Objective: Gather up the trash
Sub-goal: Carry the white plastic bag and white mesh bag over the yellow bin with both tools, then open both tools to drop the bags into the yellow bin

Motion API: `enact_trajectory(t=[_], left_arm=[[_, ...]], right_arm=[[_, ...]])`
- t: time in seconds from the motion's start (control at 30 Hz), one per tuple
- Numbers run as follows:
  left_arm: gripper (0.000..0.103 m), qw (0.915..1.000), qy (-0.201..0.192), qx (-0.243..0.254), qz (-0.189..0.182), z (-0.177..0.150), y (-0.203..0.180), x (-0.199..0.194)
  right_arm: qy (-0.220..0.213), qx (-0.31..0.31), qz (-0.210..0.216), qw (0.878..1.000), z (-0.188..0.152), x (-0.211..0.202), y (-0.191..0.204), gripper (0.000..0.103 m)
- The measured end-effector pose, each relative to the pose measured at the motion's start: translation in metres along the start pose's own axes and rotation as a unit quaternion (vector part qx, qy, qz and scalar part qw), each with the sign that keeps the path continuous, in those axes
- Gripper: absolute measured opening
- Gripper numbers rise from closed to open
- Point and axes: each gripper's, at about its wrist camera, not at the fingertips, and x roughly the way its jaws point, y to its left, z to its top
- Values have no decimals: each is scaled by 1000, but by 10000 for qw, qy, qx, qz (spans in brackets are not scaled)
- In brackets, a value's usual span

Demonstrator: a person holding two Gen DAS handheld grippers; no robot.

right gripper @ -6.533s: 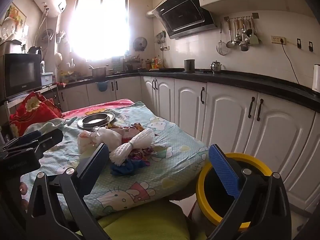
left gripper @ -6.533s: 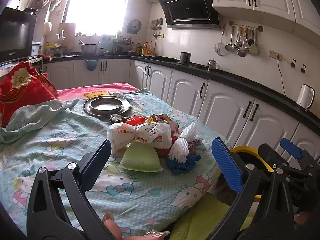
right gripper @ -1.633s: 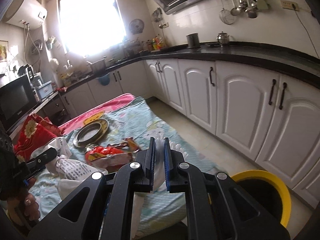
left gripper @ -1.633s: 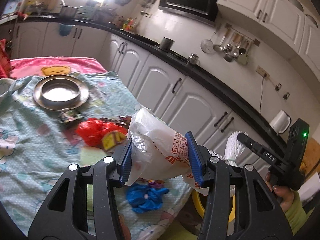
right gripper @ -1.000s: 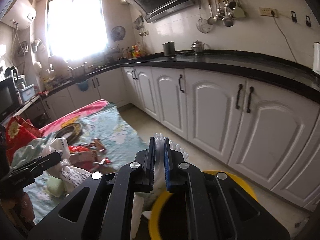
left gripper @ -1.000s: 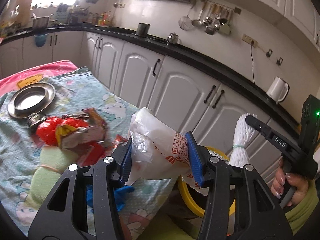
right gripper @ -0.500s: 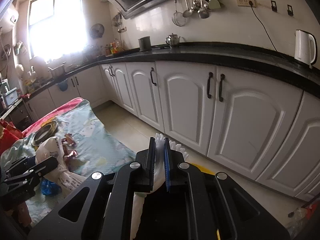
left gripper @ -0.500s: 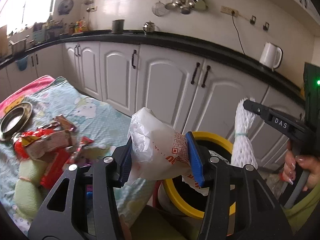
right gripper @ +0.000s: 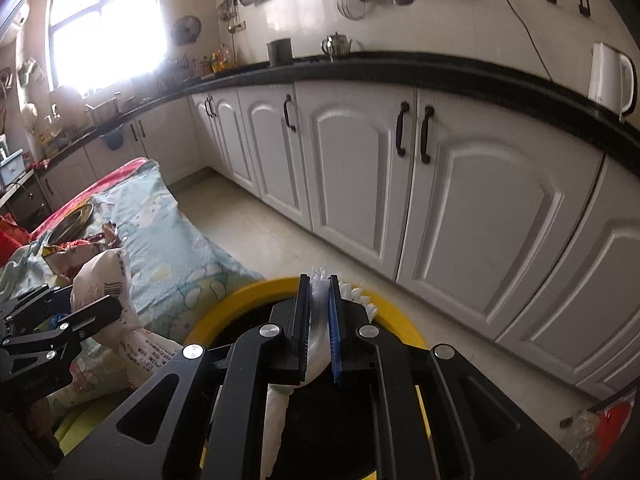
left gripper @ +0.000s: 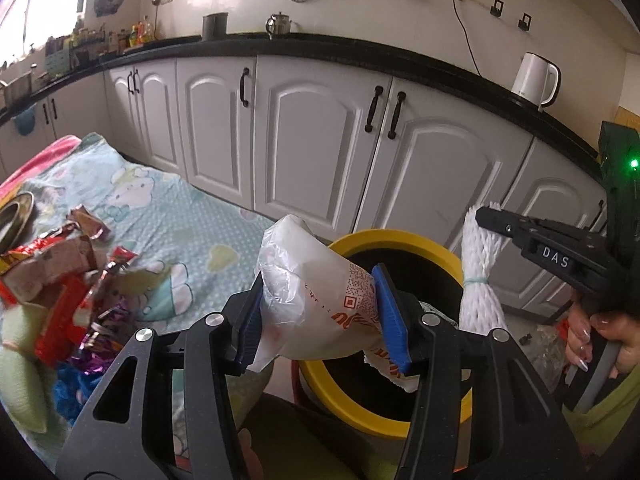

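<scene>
The left gripper (left gripper: 322,314) is clamped on a crumpled white plastic bag (left gripper: 316,292) with orange print (a QR code is visible on its side), the blue pads pressing it from both sides. The bag is held in the air, its far end over the near rim of the yellow-rimmed bin (left gripper: 394,240); its lower corner hangs past the right pad toward the bin's dark interior.

The right gripper (right gripper: 319,332) is closed narrowly on a white foam net sleeve (left gripper: 480,280), which hangs down from the jaws. In the left wrist view the sleeve, tied at mid-length with a pale green band, hangs at the right edge of the bin. In the right wrist view the bin's opening lies directly below the jaws, and the sleeve's frilled top shows above them.

The bin stands on the tiled floor (right gripper: 280,240), between the bed and the white cabinets (left gripper: 320,152).

Remaining trash lies on the bed's light-blue cartoon sheet (left gripper: 188,232): red snack wrappers (left gripper: 52,280), a blue item (left gripper: 74,388) and a pale green pad (left gripper: 20,380) at the left edge of the left wrist view. A metal dish (right gripper: 70,222) sits farther back on the bed.

A white kettle (left gripper: 534,78) stands on the black bench (left gripper: 360,52) above the cabinets.
</scene>
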Motion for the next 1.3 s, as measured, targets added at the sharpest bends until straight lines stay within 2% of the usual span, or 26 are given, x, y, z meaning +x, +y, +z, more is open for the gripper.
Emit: enact_trajectory(t=[0.17, 0.23, 0.3, 0.37, 0.47, 0.53, 0.7, 0.87, 1.03, 1.13, 1.3], left_arm=[[49, 9996, 138, -136, -228, -3, 3, 6], [64, 9992, 160, -224, -274, -4, 6, 7], [68, 9988, 151, -341, -320, -5, 11, 7], [78, 9987, 122, -406, -267, -4, 14, 6], [82, 9985, 40, -518, -194, -3, 22, -1], [89, 9984, -51, -553, -129, -2, 26, -7], [92, 9974, -347, -618, 96, 1, 38, -28], [92, 9947, -634, -696, 405, 4, 53, -48], [92, 9891, -954, -836, 743, 5, 76, -72], [92, 9857, -1105, -884, 910, 6, 88, -85], [92, 9803, -1276, -1004, 1124, 4, 109, -103]], right_arm=[[204, 101, 67, 9997, -5, 9, -5, 11], [235, 139, 54, 9996, -5, 11, -6, 20], [237, 211, 39, 9995, -5, 10, -8, 31], [235, 260, 32, 9994, -5, 10, -10, 33], [194, 336, -29, 9992, -4, 8, -11, 38], [145, 384, -20, 9992, -3, 6, -10, 39], [-32, 353, 68, 9993, 2, -3, 2, 49], [-156, 286, 293, 9990, 7, -12, 21, 54], [-220, 84, 629, 9977, 10, -19, 49, 55], [-286, -47, 790, 9964, 13, -23, 66, 61], [-344, -267, 1038, 9936, 14, -28, 93, 62]])
